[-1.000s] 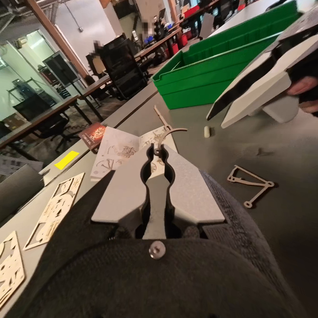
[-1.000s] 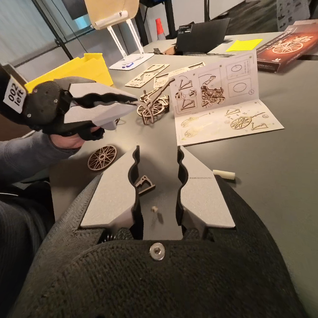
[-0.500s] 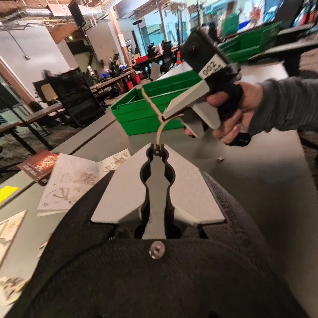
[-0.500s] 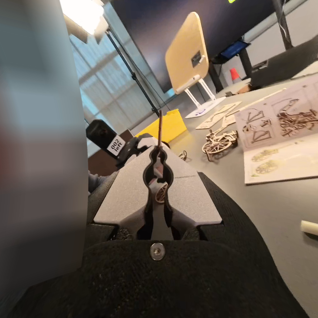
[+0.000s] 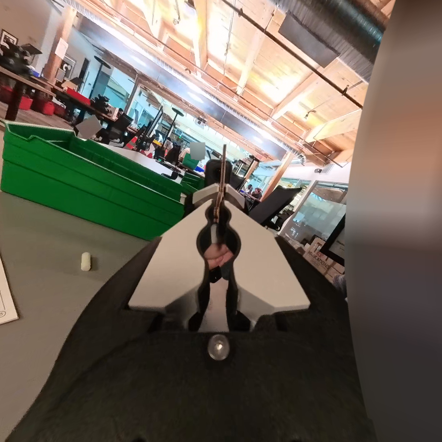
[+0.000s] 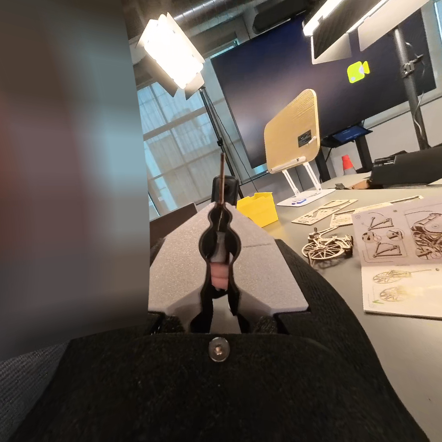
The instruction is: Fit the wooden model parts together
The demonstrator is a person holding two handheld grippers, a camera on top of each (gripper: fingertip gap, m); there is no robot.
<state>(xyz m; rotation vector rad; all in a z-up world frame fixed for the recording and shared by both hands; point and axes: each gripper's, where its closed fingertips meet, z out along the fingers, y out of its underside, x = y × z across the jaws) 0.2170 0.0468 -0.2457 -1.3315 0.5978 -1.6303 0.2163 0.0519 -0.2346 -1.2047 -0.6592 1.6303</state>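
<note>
My left gripper (image 5: 218,205) is shut on a thin wooden part (image 5: 224,165), seen edge-on and sticking up past the tips. My right gripper (image 5: 218,191) faces it tip to tip and pinches the same part. In the right wrist view my right gripper (image 6: 221,207) is shut on that wooden part (image 6: 222,177), with the left gripper's black body right behind it. Both are held up above the grey table (image 5: 47,234). A partly built wooden bicycle model (image 6: 327,246) stands on the table to the right.
Stacked green bins (image 5: 83,181) sit on the far left of the table, with a small white peg (image 5: 85,261) nearer. An open instruction booklet (image 6: 394,258), wooden part sheets (image 6: 323,212), a yellow bin (image 6: 258,210) and a wooden book stand (image 6: 294,143) lie to the right. Only a small space, under 4 cm, lies between the two pairs of fingers. The small white peg (image 5: 85,261) is about 20 cm from both grippers' fingertips.
My right gripper went from open over the table to shut on the part my left gripper holds. Both grippers rose and tilted up, now meeting tip to tip.
</note>
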